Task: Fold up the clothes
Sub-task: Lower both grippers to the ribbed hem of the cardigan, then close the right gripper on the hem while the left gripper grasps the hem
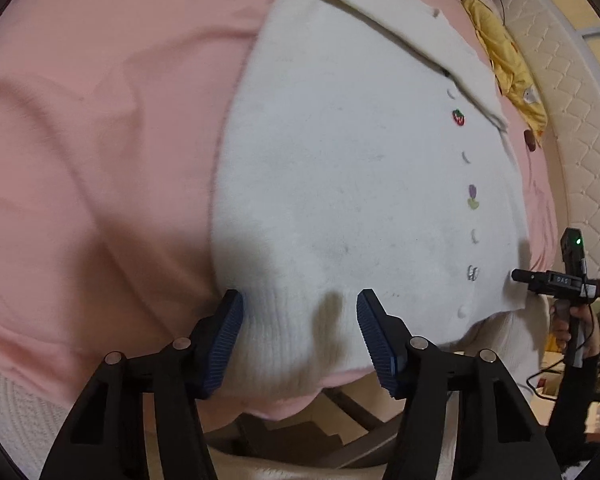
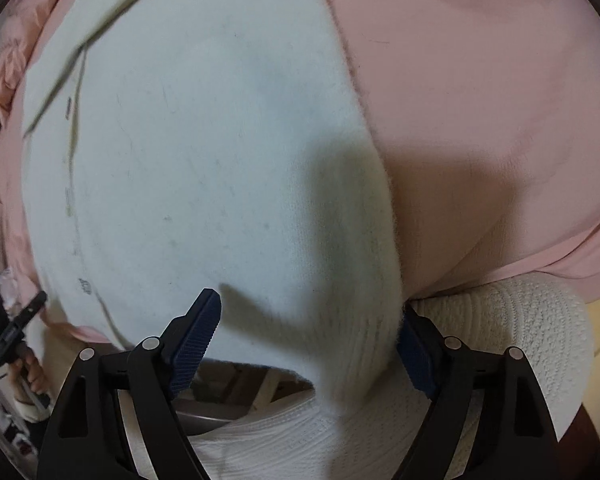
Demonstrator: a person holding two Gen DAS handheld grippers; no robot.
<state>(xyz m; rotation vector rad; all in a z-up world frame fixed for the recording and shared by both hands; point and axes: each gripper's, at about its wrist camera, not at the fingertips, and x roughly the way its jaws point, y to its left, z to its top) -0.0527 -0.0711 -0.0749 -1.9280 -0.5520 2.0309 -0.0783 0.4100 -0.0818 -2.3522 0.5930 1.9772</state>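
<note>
Between the left gripper (image 1: 300,340) and its two blue ribbed fingers (image 1: 224,344) lies the ribbed hem of a white cardigan (image 1: 340,168). The fingers stand apart on either side of that hem, open, with their pads not pressing the knit; the left pad sits just beside the cardigan's side edge and the right pad rests on the cloth near the hem. The knit is fuzzy and soft, with vertical ribs at the hem and a smooth body beyond.

Past the fingertips the cardigan lies spread flat on a pink bed sheet (image 1: 100,140), which is smooth with shallow wrinkles. A row of small buttons runs up its front, with two little embroidered motifs beside them: a red strawberry (image 1: 458,117) and a purple flower (image 1: 473,196). Farther off lies the cardigan's wide collar, and beyond it a crumpled yellow garment (image 1: 508,68) against a quilted cream headboard (image 1: 572,92).

The right gripper (image 2: 312,344) straddles the opposite corner of the hem, its fingers (image 2: 196,336) wide open. The left pad hovers over the white knit; the right pad touches the fuzzy side edge, partly hidden behind it. Below the fingers a cream knitted blanket (image 2: 532,320) with a bumpy texture hangs at the bed's edge.

Each view shows the other gripper held in a hand at the far side of the hem.
</note>
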